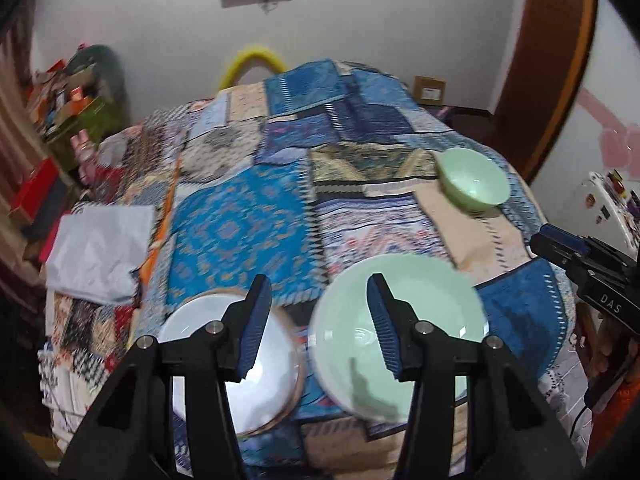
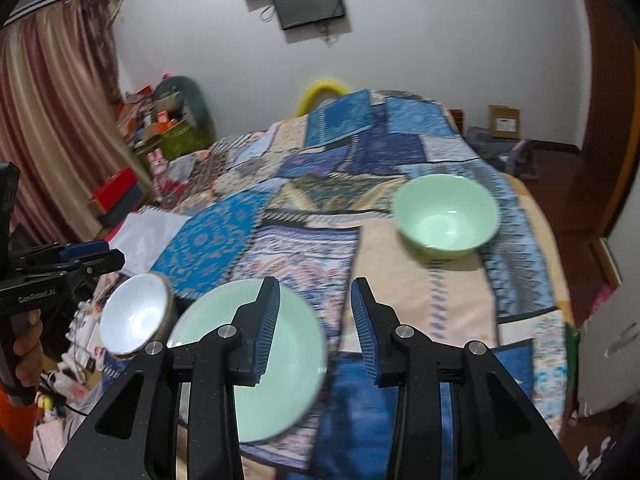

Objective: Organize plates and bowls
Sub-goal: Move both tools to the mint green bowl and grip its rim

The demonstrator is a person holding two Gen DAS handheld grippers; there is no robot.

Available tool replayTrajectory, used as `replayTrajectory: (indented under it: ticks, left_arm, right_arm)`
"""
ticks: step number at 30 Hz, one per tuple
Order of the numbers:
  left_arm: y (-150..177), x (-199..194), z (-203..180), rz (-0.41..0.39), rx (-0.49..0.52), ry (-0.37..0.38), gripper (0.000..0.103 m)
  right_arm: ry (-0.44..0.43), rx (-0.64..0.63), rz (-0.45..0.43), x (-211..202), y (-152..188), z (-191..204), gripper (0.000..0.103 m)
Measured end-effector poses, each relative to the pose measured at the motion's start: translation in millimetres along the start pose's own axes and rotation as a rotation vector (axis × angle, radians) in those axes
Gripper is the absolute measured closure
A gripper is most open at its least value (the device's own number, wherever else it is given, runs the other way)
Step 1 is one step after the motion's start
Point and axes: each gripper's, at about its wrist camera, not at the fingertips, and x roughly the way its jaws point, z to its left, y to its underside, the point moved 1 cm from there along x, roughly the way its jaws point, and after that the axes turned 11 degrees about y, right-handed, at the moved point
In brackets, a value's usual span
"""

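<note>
Both your grippers hover empty above the dishes.

Your left gripper gapes partway, your right gripper narrower, neither pinching anything. The white bowl and green plate sit lower centre; the green bowl waits right of centre on the quilt, likely ready for gathering.

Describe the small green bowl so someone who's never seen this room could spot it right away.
Start at the bed covered with the blue patchwork quilt. Three dishes sit on it: a white bowl and a wide, flat green plate side by side at the near edge. The green bowl stands alone, farther back and to the right on a beige patch; it is the only deep green dish.
</note>
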Motion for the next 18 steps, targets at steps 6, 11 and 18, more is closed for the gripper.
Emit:
replayTrajectory:
  ticks: [6, 11, 18]
  left_arm:
    - [-27.1, 26.7, -44.1, -0.003, 0.068, 0.047, 0.049]
    - [-49.8, 61.1, -75.5, 0.015, 0.117, 0.080, 0.047]
    - [-75.3, 120.4, -99.4, 0.087, 0.117, 0.128, 0.045]
  right_arm:
    - [0.056, 0.039, -0.020, 2.2, -8.5, -35.7, 0.063]
    - [0.089, 0.060, -0.019, 11.5, -14.7, -60.6, 0.063]
    - [0.123, 0.074, 0.003, 41.1, -26.3, -90.6, 0.063]
